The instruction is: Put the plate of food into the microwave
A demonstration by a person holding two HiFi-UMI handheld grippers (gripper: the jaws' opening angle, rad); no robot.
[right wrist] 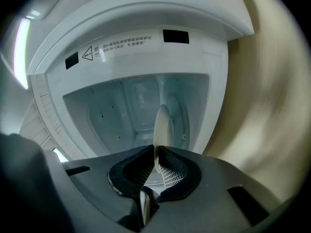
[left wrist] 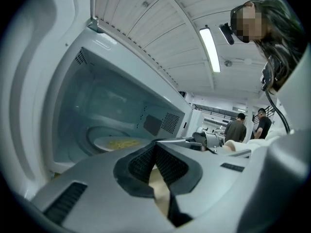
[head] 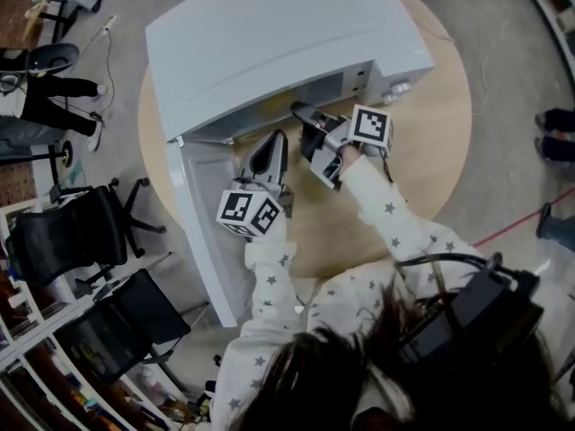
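The white microwave stands on a round wooden table with its door swung open to the left. Inside the cavity lies a white plate of yellow food. In the right gripper view the plate shows edge-on, and my right gripper is shut on its rim. In the head view my right gripper reaches into the oven mouth. My left gripper hovers just left of it, in front of the opening. Its jaws are shut with nothing between them.
Black office chairs stand on the floor to the left of the table. A person stands at the far left, and two more people show in the background of the left gripper view. The open door blocks the table's left front.
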